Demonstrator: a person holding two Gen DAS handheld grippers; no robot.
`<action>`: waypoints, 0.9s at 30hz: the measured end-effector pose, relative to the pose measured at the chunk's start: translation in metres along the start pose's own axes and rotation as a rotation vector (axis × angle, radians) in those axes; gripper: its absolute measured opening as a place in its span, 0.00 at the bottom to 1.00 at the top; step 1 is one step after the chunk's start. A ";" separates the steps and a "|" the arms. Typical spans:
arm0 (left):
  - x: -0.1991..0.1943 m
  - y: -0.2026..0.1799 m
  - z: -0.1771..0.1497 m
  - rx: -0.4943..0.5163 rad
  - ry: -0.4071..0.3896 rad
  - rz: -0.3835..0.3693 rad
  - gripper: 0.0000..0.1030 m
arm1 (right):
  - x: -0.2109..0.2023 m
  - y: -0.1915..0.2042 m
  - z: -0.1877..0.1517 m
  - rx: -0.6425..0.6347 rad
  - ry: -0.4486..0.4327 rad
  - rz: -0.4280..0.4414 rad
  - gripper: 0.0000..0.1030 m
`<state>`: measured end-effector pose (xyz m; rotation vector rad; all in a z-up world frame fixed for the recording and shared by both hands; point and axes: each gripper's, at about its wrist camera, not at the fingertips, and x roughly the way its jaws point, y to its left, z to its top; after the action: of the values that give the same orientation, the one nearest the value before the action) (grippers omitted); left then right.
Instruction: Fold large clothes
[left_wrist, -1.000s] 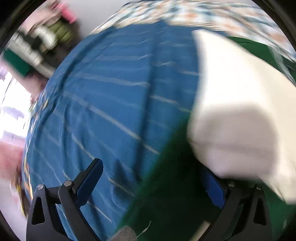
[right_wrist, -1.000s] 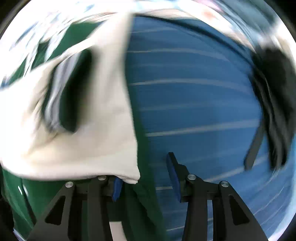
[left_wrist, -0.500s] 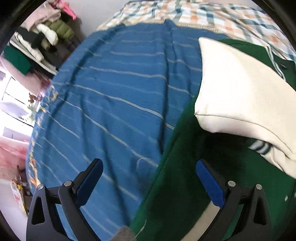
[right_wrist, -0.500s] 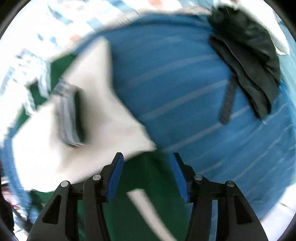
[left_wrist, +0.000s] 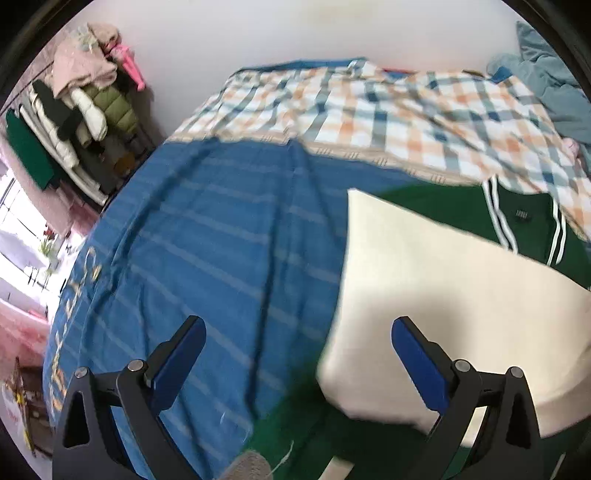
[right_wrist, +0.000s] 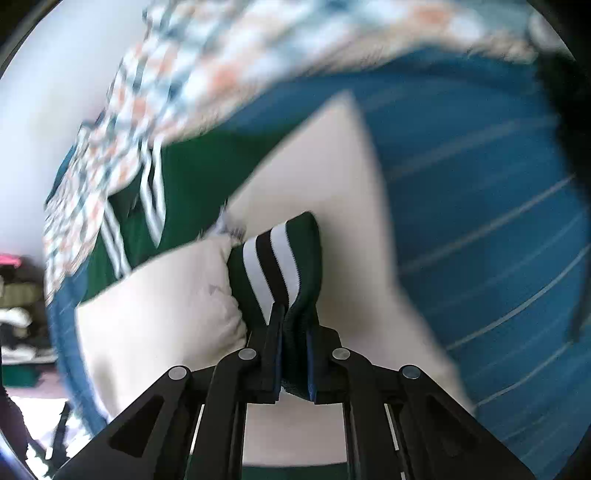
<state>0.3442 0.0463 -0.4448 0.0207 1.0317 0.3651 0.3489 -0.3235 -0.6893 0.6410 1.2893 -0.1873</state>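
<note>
On the bed, over the blue striped sheet (left_wrist: 221, 236), lies the green jacket (left_wrist: 458, 210) with its cream sleeve (left_wrist: 424, 280) folded across the body. My right gripper (right_wrist: 293, 325) has its jaws closing narrow on the striped cuff (right_wrist: 275, 266), and the knit is pinched between the pads. My left gripper (left_wrist: 299, 354) hangs above the sheet with jaws wide and nothing between them; the sleeve's edge sits near the right-hand pad but apart from it.

What worries me: I seem to have only the end of the cuff, and ribbed knit stretches, so a quick pull could slide it out of the pads. With one hand gripping alone, the heavy sleeve may drag the green body along and spoil the fold beneath. The sheet is loose too, and could ruck up under the jacket.

My right view shows the grip itself, the cuff's white and dark bands, and a dark garment (right_wrist: 565, 110) at the far edge, though blurred. My left view shows none of that; it gives instead the checked blanket (left_wrist: 388, 114) past the jacket's collar and a rack of coats (left_wrist: 81, 122) by the wall.
</note>
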 end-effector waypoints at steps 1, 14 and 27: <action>0.010 -0.006 0.004 0.011 0.001 0.008 1.00 | -0.004 -0.013 0.010 -0.007 -0.011 -0.027 0.09; 0.071 -0.025 -0.018 0.200 0.105 0.093 1.00 | -0.010 0.014 0.009 -0.179 -0.007 -0.003 0.54; -0.064 -0.004 -0.192 0.189 0.317 0.161 1.00 | -0.063 0.014 -0.159 -0.290 0.349 0.027 0.55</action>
<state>0.1548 -0.0067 -0.4916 0.2224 1.3806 0.4250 0.2050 -0.2403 -0.6473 0.4524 1.6055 0.1396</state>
